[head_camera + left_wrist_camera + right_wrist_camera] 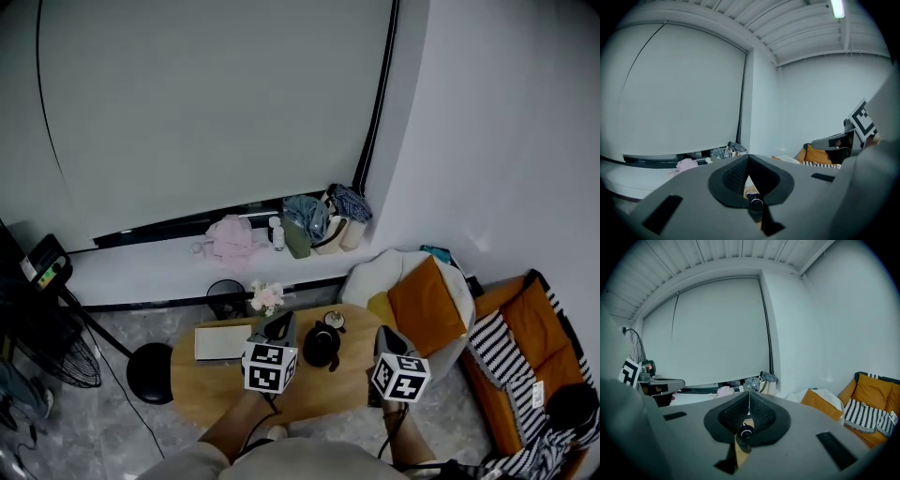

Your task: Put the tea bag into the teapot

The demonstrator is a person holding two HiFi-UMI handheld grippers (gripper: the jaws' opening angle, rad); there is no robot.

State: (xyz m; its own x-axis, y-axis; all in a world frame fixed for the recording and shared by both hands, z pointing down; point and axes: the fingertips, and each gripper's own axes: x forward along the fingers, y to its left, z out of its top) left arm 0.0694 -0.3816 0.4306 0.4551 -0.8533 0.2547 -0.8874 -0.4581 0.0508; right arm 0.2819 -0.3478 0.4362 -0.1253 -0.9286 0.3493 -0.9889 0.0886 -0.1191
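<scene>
A black teapot (322,345) stands near the middle of the oval wooden table (319,394). Just behind it lies a small round pale thing (334,321); I cannot tell what it is. No tea bag shows in any view. My left gripper (283,322) hovers just left of the teapot, jaws shut with nothing between them (748,157). My right gripper (384,334) hangs to the right of the teapot, also shut and empty (749,393). Both gripper views point up at the window and wall, with the table almost wholly hidden by the jaws.
A white flat box (222,343) lies on the table's left part, and a small vase of flowers (266,298) stands at its back edge. A black stool (150,372) is at the left. A beanbag with an orange cushion (427,302) is at the right. Clothes (309,220) lie on the windowsill.
</scene>
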